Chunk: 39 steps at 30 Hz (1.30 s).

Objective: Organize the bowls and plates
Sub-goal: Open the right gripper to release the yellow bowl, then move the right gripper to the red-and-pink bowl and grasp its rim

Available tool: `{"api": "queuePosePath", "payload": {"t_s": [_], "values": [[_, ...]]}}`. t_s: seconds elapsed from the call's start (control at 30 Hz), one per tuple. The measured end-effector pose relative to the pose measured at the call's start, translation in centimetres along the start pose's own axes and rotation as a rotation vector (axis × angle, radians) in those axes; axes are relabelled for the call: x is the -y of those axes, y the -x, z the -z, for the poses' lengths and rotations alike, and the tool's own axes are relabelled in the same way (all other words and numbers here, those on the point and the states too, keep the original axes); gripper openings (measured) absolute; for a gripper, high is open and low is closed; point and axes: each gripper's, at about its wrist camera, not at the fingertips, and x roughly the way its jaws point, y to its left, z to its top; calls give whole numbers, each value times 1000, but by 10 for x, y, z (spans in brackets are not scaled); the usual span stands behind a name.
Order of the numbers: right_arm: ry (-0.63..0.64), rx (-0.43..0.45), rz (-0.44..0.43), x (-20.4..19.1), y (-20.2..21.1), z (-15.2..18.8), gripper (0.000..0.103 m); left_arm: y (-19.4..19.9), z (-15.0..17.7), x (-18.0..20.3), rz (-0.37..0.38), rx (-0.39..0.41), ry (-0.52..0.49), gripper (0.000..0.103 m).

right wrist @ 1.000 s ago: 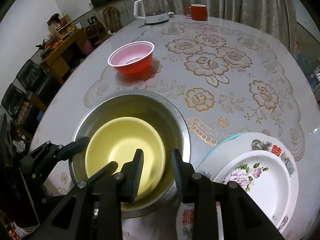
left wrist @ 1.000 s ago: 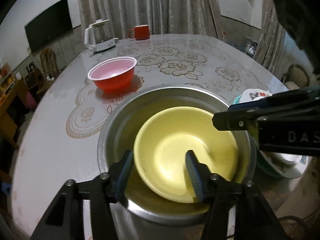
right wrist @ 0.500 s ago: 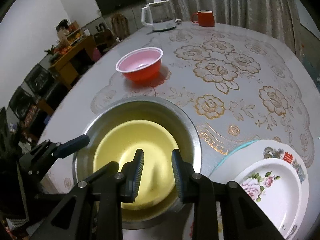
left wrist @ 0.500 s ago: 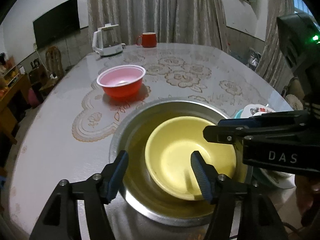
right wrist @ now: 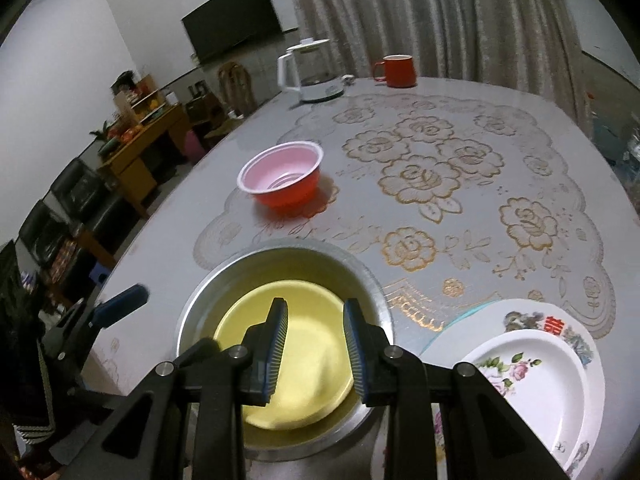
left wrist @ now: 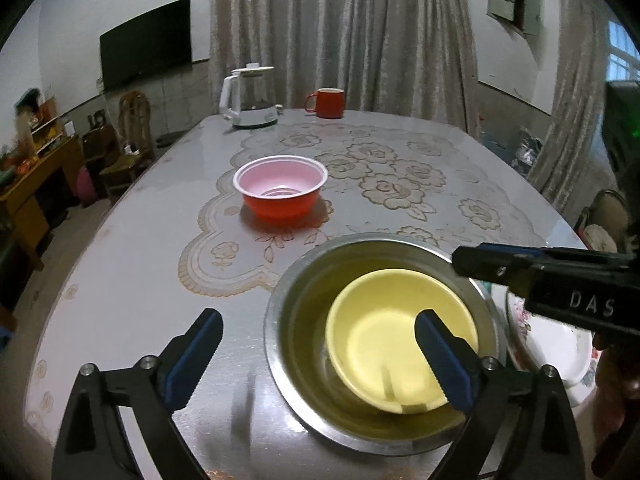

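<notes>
The left gripper (left wrist: 318, 356), low in the left wrist view, has just been opening; its jaws stand wide and grip nothing. The round yellow plastic bowl (left wrist: 400, 336) sits inside the wide steel basin (left wrist: 298, 312) at lower centre. The right gripper (right wrist: 316, 350) hangs over that bowl with narrow, empty jaws. A red bowl with pink inside (right wrist: 282, 178) stands farther up; stacked floral white plates (right wrist: 536, 376) lie lower right.
</notes>
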Motion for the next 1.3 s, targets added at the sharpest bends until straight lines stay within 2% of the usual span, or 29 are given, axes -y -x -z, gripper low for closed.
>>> {"api": "queuePosePath", "payload": {"t_s": [0.47, 0.67, 0.87, 1.2, 1.3], "values": [[-80, -41, -12, 9, -30, -20, 30, -20, -17, -58, 7, -39, 187, 101], [-105, -51, -38, 8, -44, -44, 30, -35, -29, -83, 18, -55, 249, 101], [-125, -57, -103, 5, -61, -73, 36, -51, -53, -100, 56, -30, 311, 101], [-170, -111, -101, 15, -108, -115, 36, -101, -87, -122, 61, -92, 419, 100], [-181, -123, -96, 19, -121, -122, 36, -115, -93, -121, 59, -107, 414, 95]]}}
